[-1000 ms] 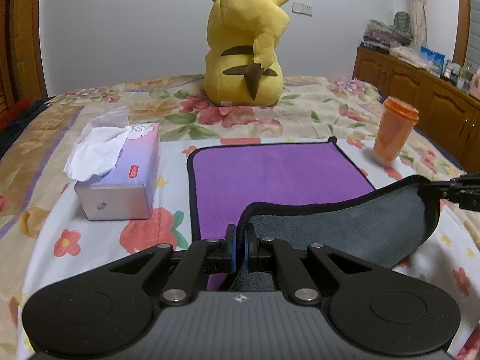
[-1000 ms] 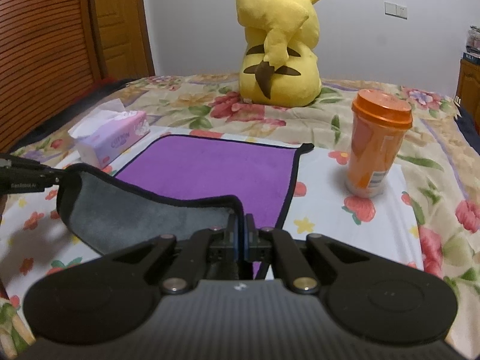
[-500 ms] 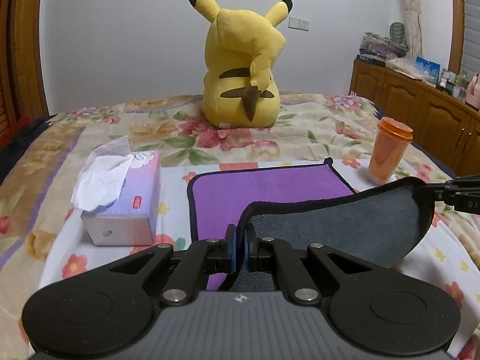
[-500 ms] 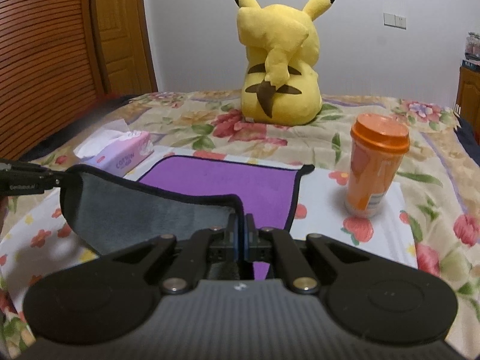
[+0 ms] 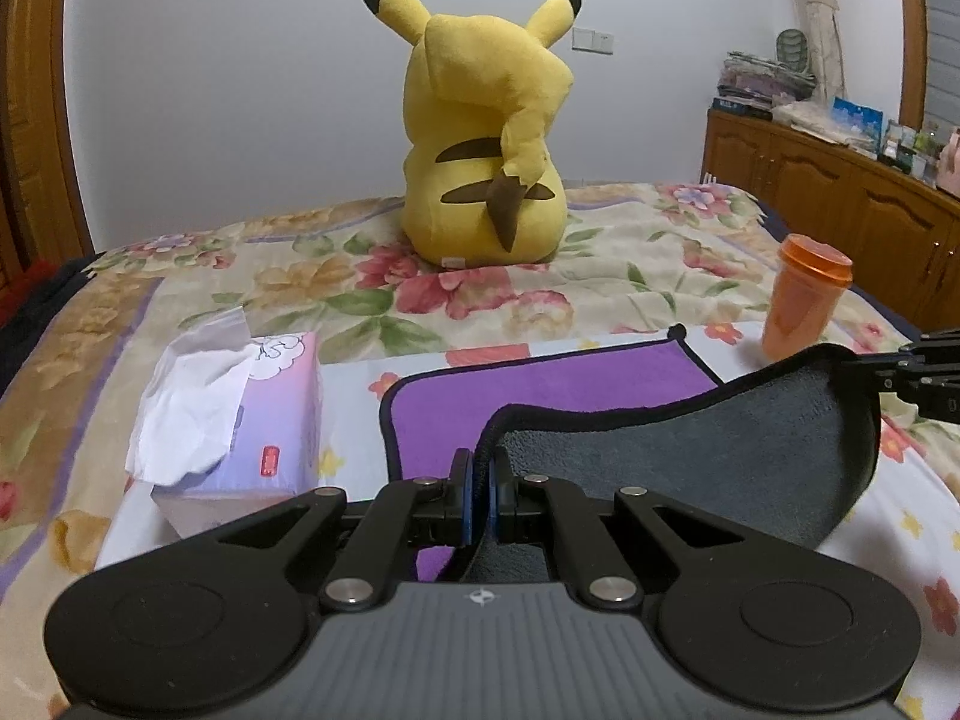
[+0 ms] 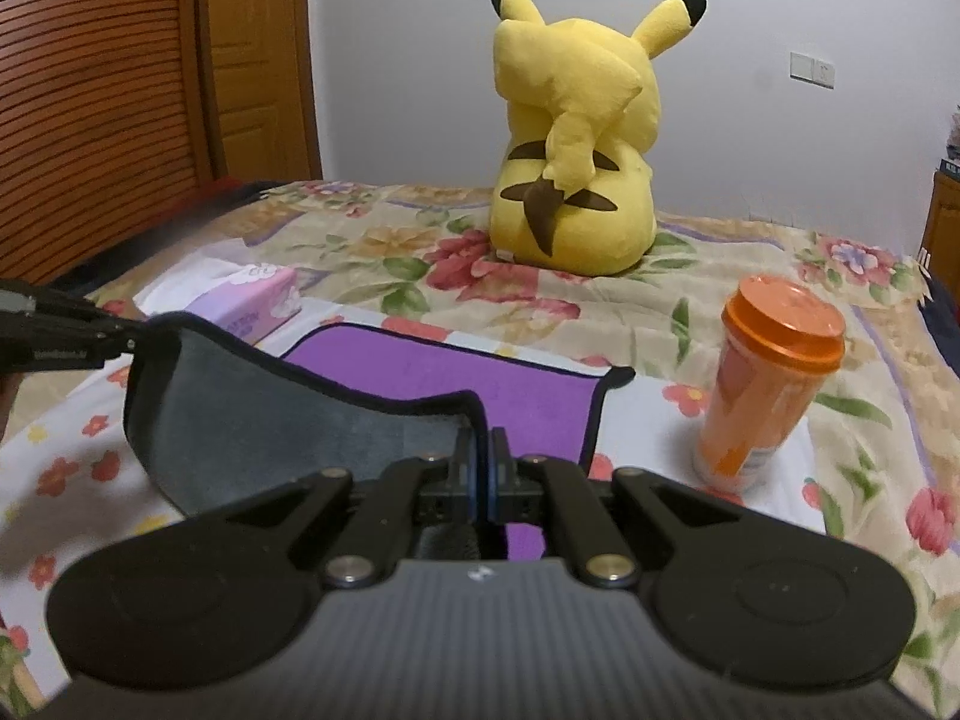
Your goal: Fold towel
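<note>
A purple towel [image 5: 540,384] with a grey underside and black hem lies on the flowered bed. Its near edge is lifted and sags between the two grippers, grey side [image 5: 690,456] up. My left gripper [image 5: 478,468] is shut on the near left corner. My right gripper [image 6: 480,450] is shut on the near right corner; its tip also shows in the left wrist view [image 5: 888,366]. The far half of the towel [image 6: 456,372] lies flat. The left gripper's tip shows in the right wrist view [image 6: 90,336].
A tissue box [image 5: 252,420] stands just left of the towel. An orange lidded cup [image 6: 768,384] stands to its right. A big yellow plush [image 5: 486,144] sits at the far side of the bed. Wooden cabinets [image 5: 840,210] line the right wall.
Both grippers have risen and moved forward with the towel's near edge. The lifted fold now covers more of the flat purple part.
</note>
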